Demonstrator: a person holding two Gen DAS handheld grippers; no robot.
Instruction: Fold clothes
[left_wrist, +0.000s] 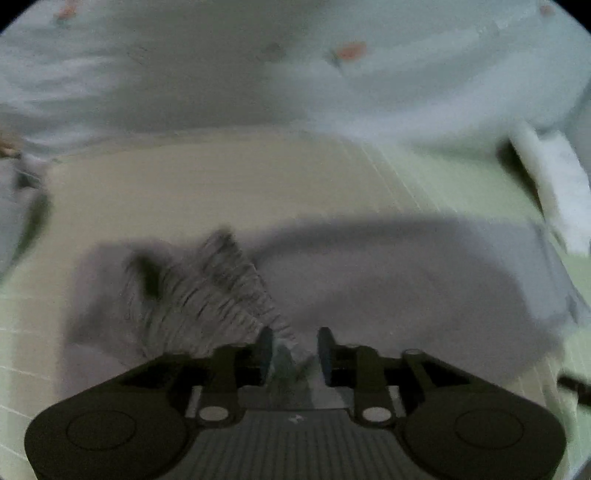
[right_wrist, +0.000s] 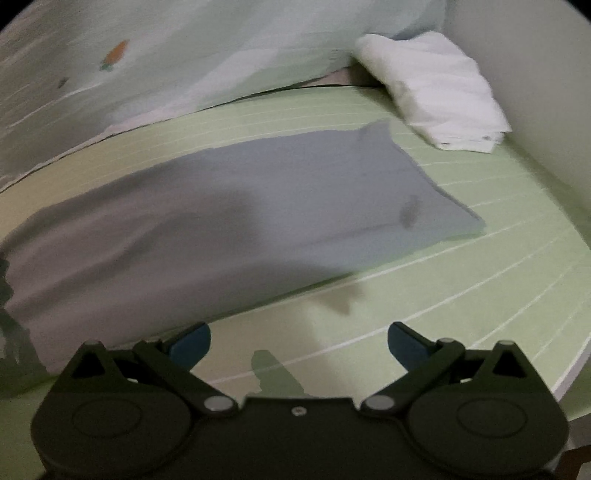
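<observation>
A grey garment lies flattened across the green striped bed sheet. Its ribbed, gathered waistband bunches up at the near left and runs down to my left gripper. The left jaws stand a little apart, with the waistband's edge between them, lying against the left finger and loose of the right one. In the right wrist view the same grey garment stretches from the near left to the middle of the sheet. My right gripper hovers wide open over bare sheet just beside the garment's near edge, holding nothing.
A folded white cloth lies at the far right, against a pale wall. A pale green quilt with small carrot prints is heaped along the far side of the bed. The mattress edge curves down on the right.
</observation>
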